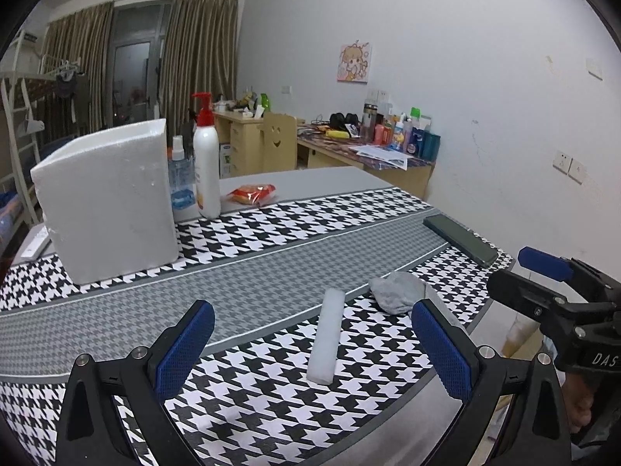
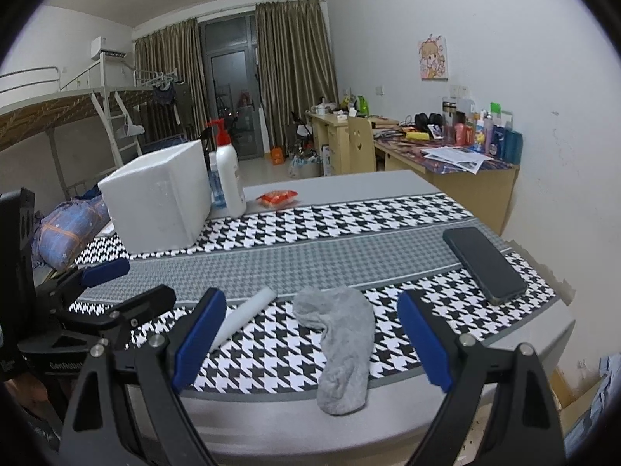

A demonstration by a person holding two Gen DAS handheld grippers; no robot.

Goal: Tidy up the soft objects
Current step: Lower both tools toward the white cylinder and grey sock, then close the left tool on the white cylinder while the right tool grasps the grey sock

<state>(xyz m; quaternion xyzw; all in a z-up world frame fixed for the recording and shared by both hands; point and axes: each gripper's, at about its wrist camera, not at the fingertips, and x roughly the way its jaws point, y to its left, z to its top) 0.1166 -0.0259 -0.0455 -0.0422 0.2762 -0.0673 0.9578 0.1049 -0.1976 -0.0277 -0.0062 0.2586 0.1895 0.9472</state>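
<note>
A grey sock (image 2: 341,345) lies crumpled near the table's front edge, its toe hanging over the rim; the left wrist view shows the sock (image 1: 399,291) at right. A white foam strip (image 1: 326,334) lies beside it on the houndstooth cloth, and the strip (image 2: 244,316) runs partly behind a finger in the right wrist view. My left gripper (image 1: 312,353) hovers open just short of the strip. My right gripper (image 2: 312,343) hovers open, its fingers flanking the sock without touching it. A white foam box (image 1: 108,202) stands at the back left.
A dark phone (image 2: 483,262) lies at the table's right edge. A white pump bottle (image 1: 206,163), a small spray bottle (image 1: 180,178) and a red snack packet (image 1: 252,193) sit behind the box. A cluttered desk (image 1: 368,151) stands along the wall beyond.
</note>
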